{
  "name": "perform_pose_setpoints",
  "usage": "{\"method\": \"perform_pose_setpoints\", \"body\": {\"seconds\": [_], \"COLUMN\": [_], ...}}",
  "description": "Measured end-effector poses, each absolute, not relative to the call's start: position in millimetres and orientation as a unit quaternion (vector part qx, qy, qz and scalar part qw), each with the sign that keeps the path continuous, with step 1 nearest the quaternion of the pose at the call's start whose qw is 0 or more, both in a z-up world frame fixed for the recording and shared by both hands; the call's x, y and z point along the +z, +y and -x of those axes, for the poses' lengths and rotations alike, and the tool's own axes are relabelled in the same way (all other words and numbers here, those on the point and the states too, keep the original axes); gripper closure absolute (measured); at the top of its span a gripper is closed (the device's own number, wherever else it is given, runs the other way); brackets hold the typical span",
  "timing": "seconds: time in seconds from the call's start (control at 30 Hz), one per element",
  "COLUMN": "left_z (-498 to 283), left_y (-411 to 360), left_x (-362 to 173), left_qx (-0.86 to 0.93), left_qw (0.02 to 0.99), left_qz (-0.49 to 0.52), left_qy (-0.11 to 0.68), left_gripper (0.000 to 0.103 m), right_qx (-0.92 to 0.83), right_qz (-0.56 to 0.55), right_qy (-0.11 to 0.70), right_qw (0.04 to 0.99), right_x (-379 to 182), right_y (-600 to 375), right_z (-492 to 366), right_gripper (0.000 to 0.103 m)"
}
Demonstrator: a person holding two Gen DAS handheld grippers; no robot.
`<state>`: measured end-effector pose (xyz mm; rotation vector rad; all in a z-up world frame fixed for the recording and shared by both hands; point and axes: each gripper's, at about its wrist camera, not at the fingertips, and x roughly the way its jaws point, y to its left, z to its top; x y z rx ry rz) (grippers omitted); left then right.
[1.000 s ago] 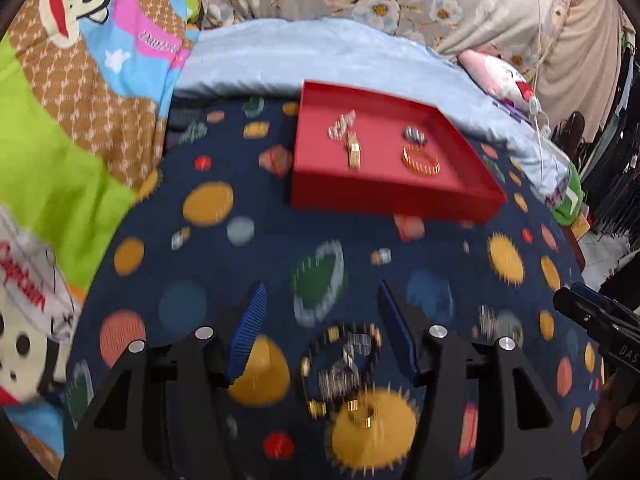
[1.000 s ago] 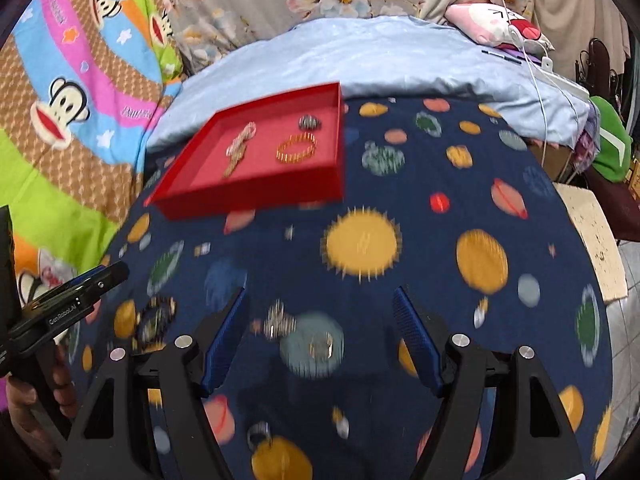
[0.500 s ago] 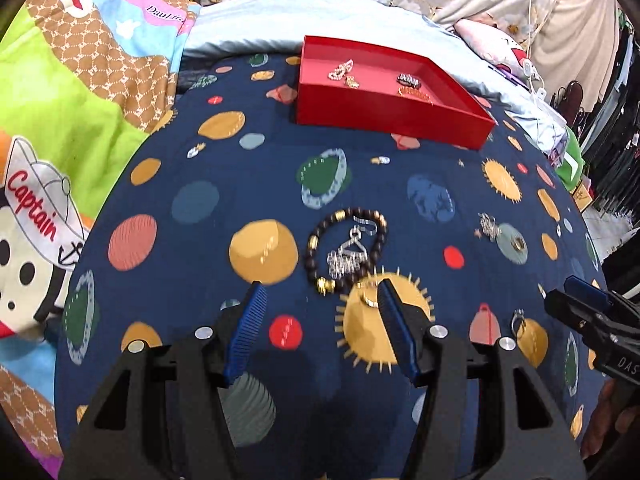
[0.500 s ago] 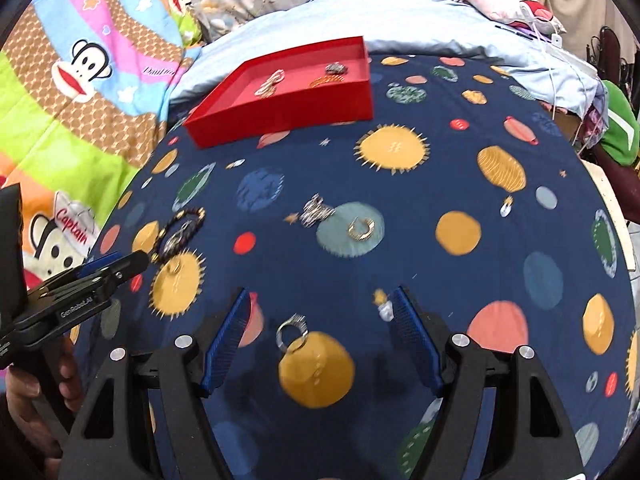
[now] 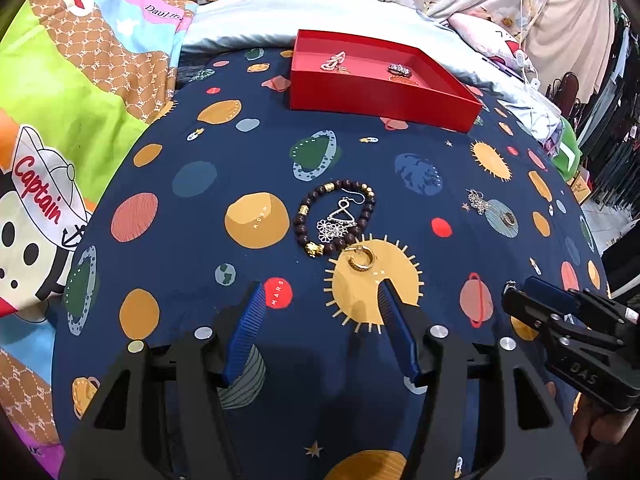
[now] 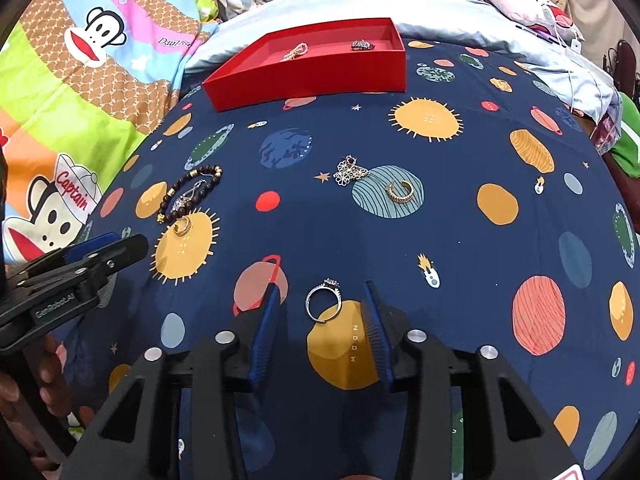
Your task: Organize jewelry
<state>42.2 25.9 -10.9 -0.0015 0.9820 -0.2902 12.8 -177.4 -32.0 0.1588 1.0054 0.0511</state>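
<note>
At the lower centre of the right view, the silver ring (image 6: 323,305) lies between the wide, empty right gripper (image 6: 320,322); thin metal may skid across the soft bedspread (image 6: 440,240). The left gripper (image 5: 322,332), also wide and empty, faces the gold ring (image 5: 361,261).

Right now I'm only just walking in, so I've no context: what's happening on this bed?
A person is sorting jewelry into a red tray with two handheld grippers. The right gripper is open around a silver ring lying on the planet-print sheet. The left gripper is open, empty, short of a gold hoop and beaded bracelet. A few pieces already lie in the tray.
</note>
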Motion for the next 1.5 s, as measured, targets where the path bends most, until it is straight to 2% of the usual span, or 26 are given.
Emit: {"method": "perform_pose_setpoints", "body": {"seconds": [0.2,0.37,1.1,1.27,1.33,1.5], "left_z": [-41,-42,-83,-101,-107,-111], "left_y": [26,26,34,29,27,24], "left_x": [-13,-14,-17,-22,-27,-30], "left_qx": [-0.139,-0.139,-0.123,-0.122,-0.125,-0.132], "left_qw": [0.869,0.869,0.871,0.873,0.872,0.876], "left_qz": [0.003,0.005,0.041,0.031,0.028,0.016], "left_qy": [0.474,0.476,0.475,0.471,0.473,0.464], "left_gripper": [0.047,0.047,0.047,0.057,0.071,0.078], "right_qx": [0.015,0.004,0.017,0.027,0.027,0.025], "right_qz": [-0.045,-0.018,-0.066,-0.084,-0.087,-0.090], "right_qy": [0.477,0.474,0.471,0.471,0.471,0.471], "right_qw": [0.877,0.881,0.879,0.878,0.878,0.877], "right_x": [-37,-38,-27,-24,-23,-21], "right_y": [-169,-164,-178,-180,-181,-183], "right_z": [-14,-15,-16,-18,-19,-22], "right_gripper": [0.072,0.084,0.085,0.085,0.085,0.085]}}
